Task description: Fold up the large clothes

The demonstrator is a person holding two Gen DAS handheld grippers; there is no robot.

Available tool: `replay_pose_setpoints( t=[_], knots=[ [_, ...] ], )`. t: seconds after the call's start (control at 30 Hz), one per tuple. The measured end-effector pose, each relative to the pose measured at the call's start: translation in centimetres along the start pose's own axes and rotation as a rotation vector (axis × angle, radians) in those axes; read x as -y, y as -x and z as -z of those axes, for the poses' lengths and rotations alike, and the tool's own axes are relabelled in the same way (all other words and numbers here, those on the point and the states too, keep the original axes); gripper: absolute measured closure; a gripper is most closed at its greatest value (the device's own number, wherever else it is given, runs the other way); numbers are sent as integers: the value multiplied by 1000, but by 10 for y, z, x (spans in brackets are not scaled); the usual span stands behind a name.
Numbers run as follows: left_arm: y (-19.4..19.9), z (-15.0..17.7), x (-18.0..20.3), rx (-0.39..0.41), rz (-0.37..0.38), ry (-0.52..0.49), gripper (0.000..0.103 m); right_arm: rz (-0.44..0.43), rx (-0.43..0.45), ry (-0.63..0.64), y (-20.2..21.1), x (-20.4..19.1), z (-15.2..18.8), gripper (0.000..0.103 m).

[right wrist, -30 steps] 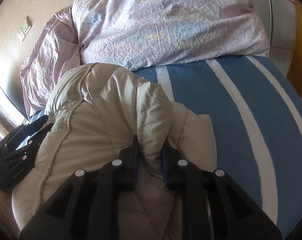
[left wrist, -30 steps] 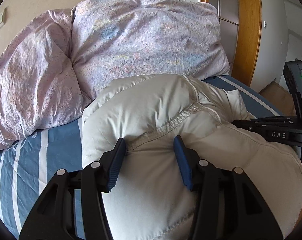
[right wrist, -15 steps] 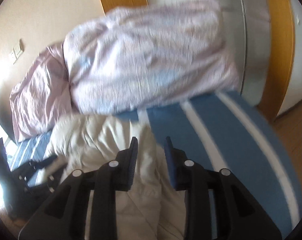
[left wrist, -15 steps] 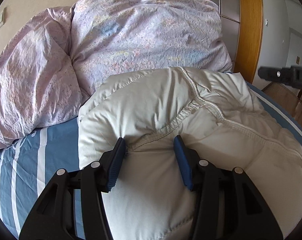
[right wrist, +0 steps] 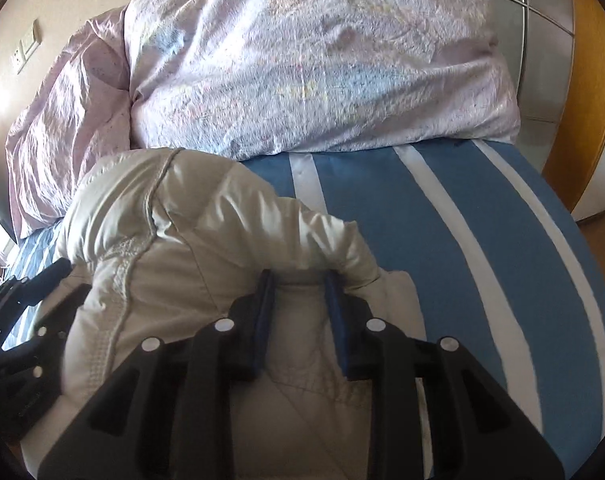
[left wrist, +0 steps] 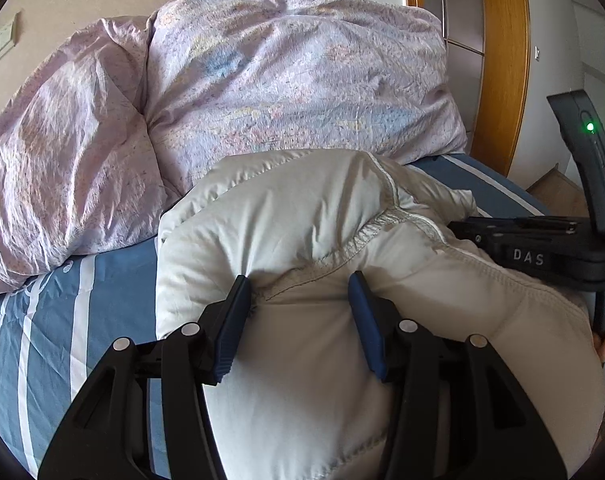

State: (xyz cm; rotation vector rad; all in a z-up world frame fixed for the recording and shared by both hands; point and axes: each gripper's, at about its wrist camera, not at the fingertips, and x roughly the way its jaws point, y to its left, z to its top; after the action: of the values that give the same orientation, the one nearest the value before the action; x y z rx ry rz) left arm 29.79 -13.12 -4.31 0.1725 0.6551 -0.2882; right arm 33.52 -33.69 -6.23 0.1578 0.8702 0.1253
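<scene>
Jaws of left gripper (left wrist: 298, 296) half-spread, pads pressed into bunched fold of cream puffer jacket (left wrist: 302, 216) lying on striped bedsheet (left wrist: 62, 312), pink duvet (left wrist: 262, 92) behind. Right wrist view: right gripper (right wrist: 298, 292) jaws narrow, pinching jacket's fold (right wrist: 314, 236); left gripper at left edge.

Black-framed tongs (left wrist: 298, 312), blue pads (left wrist: 230, 324), silver screw heads, white "DAS" lettering.
</scene>
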Motion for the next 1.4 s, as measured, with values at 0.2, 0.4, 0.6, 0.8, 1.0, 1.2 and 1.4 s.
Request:
replay_pose_setpoints(
  t=[0.2,0.4,0.6,0.8,1.0,1.2,1.4],
  knots=[
    [-2,3,2,18,-11,7,51,-2,14,-1,-8,3,1,76],
    [2,-1,0,7,-24,-8,49,12,-16,-8,5,2,-4,73],
    [18,-5,-9,1,-7,8,41,-31,33,-11,73,-3,28,62],
    [57,5,-4,9,66,8,38,5,15,-4,92,0,64,58],
    [55,12,12,-19,41,-47,37,-26,-31,-44,72,10,72,50],
    [41,18,18,-29,24,-39,35,-10,-27,-35,64,10,76,48],
    [36,22,19,-20,18,-33,34,14,-13,-24,63,7,77,48]
  ],
)
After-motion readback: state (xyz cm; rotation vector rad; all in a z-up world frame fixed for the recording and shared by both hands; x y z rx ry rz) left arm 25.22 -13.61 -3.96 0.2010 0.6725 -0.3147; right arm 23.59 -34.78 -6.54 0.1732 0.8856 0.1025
